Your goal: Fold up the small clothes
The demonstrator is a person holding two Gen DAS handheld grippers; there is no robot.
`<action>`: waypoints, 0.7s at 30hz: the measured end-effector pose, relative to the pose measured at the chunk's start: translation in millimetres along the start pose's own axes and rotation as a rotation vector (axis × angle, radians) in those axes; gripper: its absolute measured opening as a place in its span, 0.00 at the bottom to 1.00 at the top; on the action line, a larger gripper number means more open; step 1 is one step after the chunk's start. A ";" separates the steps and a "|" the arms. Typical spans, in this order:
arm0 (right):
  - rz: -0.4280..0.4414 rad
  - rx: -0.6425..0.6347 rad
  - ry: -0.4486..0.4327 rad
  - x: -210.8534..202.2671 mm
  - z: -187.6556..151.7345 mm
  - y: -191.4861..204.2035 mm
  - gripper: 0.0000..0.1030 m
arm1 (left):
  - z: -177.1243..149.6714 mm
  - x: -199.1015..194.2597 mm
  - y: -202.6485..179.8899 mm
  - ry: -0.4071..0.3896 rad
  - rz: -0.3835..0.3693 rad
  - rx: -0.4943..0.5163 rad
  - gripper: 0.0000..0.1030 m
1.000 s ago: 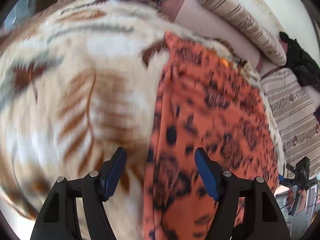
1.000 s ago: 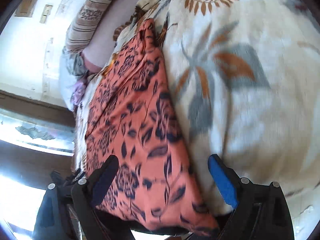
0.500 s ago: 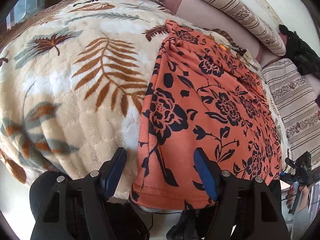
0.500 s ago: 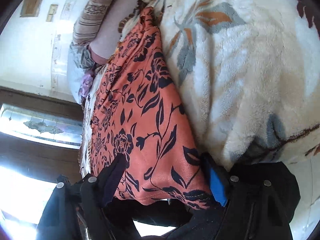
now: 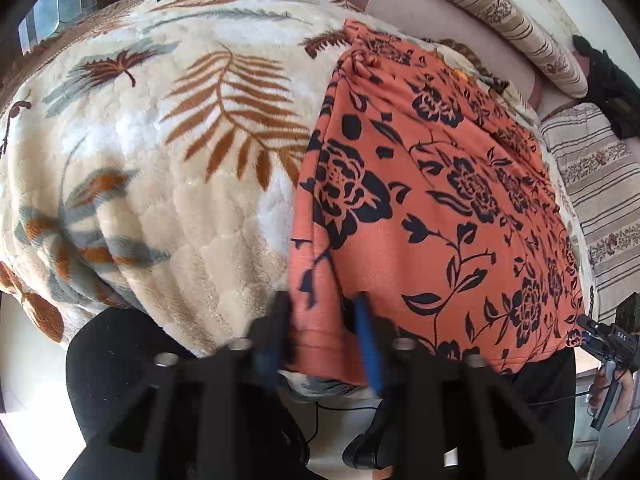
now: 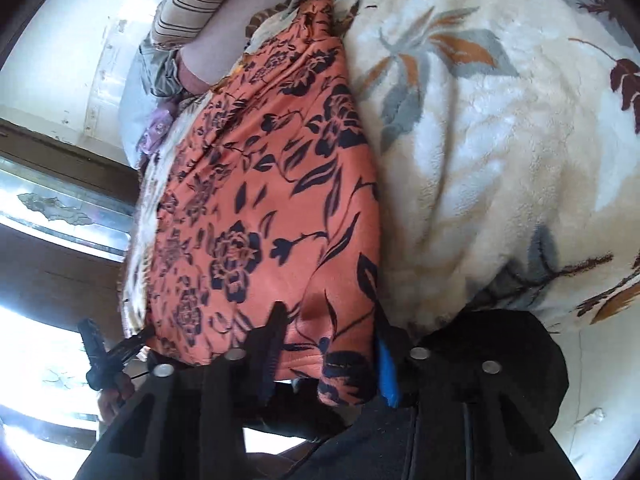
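Straddling the orange floral garment (image 5: 432, 208)'s near hem corners, both tools (image 5: 322, 320) (image 6: 328, 332) seem clamped on it.

We see one orange garment (image 5: 432, 208) printed with black roses and leafy vines, spread flat and lengthwise over a cream leaf-patterned blanket (image 5: 160, 160) on the bed. Its near hem hangs over the blanket's edge, and its far end bunches into small folds. It looks like a skirt or dress, though we cannot be sure.
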State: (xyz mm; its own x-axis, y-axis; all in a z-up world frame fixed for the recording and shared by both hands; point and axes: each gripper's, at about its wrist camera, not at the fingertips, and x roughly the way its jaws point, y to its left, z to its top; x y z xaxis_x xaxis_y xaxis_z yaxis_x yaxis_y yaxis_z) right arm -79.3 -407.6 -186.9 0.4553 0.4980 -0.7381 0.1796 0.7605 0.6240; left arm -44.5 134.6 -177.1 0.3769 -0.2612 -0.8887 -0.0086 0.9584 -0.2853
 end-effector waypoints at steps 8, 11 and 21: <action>0.000 -0.011 -0.017 -6.3 -2.0 9.7 0.15 | 6.6 -32.7 -14.5 -0.087 -0.012 0.033 0.08; 0.007 0.047 0.022 6.9 -0.7 -5.8 0.15 | 8.1 -9.6 -3.2 -0.008 0.017 0.001 0.09; 0.003 0.077 0.016 7.2 4.8 -15.8 0.26 | 9.0 -6.6 -9.3 0.001 0.029 0.008 0.07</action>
State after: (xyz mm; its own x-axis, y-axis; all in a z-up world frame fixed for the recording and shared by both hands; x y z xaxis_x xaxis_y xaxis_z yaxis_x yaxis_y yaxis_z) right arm -74.7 -418.0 -200.9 0.4419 0.5072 -0.7399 0.2450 0.7252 0.6435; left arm -38.6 128.4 -165.4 0.3755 -0.2335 -0.8969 -0.0121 0.9664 -0.2566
